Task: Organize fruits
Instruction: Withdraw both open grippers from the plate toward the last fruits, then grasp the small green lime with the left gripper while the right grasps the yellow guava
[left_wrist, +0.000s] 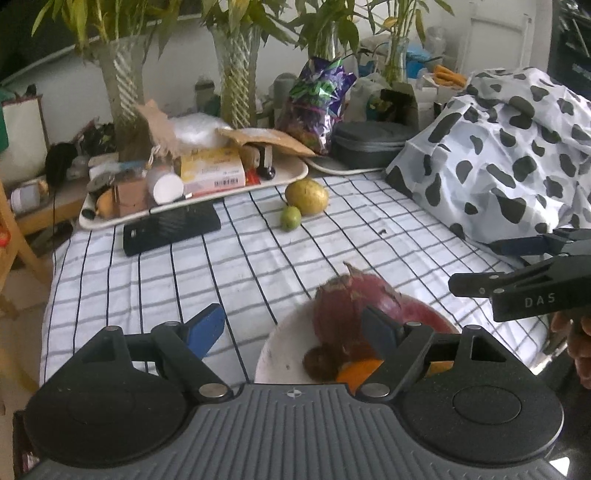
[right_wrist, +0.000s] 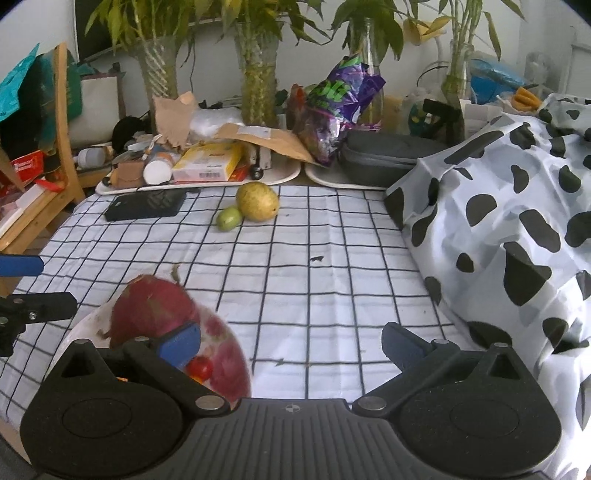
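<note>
Bowl (left_wrist: 280, 354) at the bottom centre of the left wrist view, white, its near rim cut off by the gripper body. Inside: dragon fruit (left_wrist: 351, 306), blurred; a small brown fruit (left_wrist: 319, 363), kind hard to tell; an orange piece (left_wrist: 360, 371), mostly hidden behind the blue pad. Left gripper (left_wrist: 295, 330) spread wide, nothing between the fingers, right finger over the bowl. Right gripper (right_wrist: 291, 343) likewise wide apart and holding nothing, seen in the right wrist view with its left pad in front of the bowl (right_wrist: 85, 325); a small red fruit (right_wrist: 199, 367) peeking out beside that pad, half covered.

Further back, on the checked cloth (right_wrist: 332, 277): large yellow-green fruit (right_wrist: 256, 201) with a small green fruit (right_wrist: 229, 218) touching it at lower left. Black flat object (right_wrist: 146, 205) to their left, identity unclear. Cow-print fabric (right_wrist: 498, 221) heaped along the right edge, concealing whatever lies beneath. At the far edge, cluttered tray (right_wrist: 280, 176), purple bag (right_wrist: 340, 99), and vases of green plants (right_wrist: 258, 85), tops cut off by the frame.
</note>
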